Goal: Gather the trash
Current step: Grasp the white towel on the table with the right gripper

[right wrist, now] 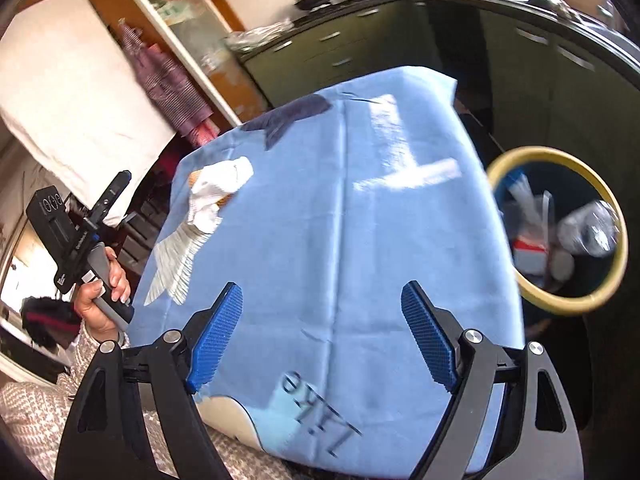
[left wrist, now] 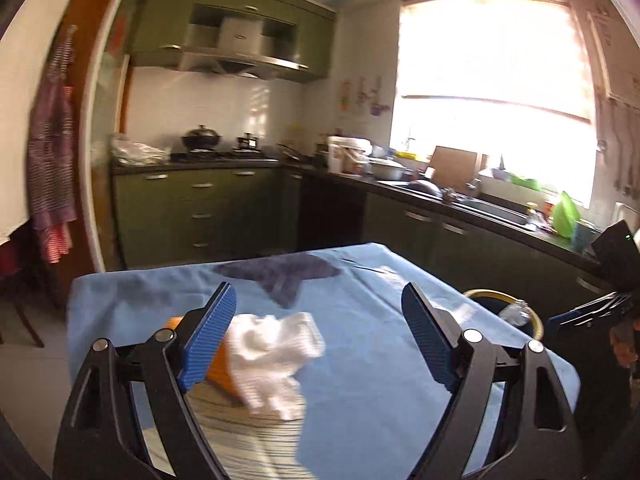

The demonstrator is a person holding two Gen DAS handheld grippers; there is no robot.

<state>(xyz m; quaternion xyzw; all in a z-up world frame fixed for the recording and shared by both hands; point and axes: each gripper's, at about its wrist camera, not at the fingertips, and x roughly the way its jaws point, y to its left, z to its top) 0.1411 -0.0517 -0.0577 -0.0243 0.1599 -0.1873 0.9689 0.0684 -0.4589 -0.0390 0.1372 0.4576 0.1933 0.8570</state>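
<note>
A crumpled white tissue [left wrist: 274, 358] lies on the blue tablecloth [left wrist: 360, 320], resting against an orange object [left wrist: 220, 372]. My left gripper [left wrist: 320, 340] is open, its jaws wide apart around the tissue, a little above it. In the right wrist view the tissue [right wrist: 218, 192] and orange object [right wrist: 195, 177] lie at the table's far left. My right gripper [right wrist: 322, 336] is open and empty over the near part of the cloth [right wrist: 320, 220]. A dark bin with a yellow rim [right wrist: 560, 232] stands right of the table and holds a crumpled plastic bottle [right wrist: 588, 230] and other trash.
The bin [left wrist: 504, 312] shows beyond the table's right edge, with the right gripper's body [left wrist: 592, 312] beside it. Green kitchen cabinets and counter [left wrist: 440, 216] run behind and to the right. A hanging striped apron [left wrist: 52, 168] is at left. My left hand holds its gripper [right wrist: 88, 248].
</note>
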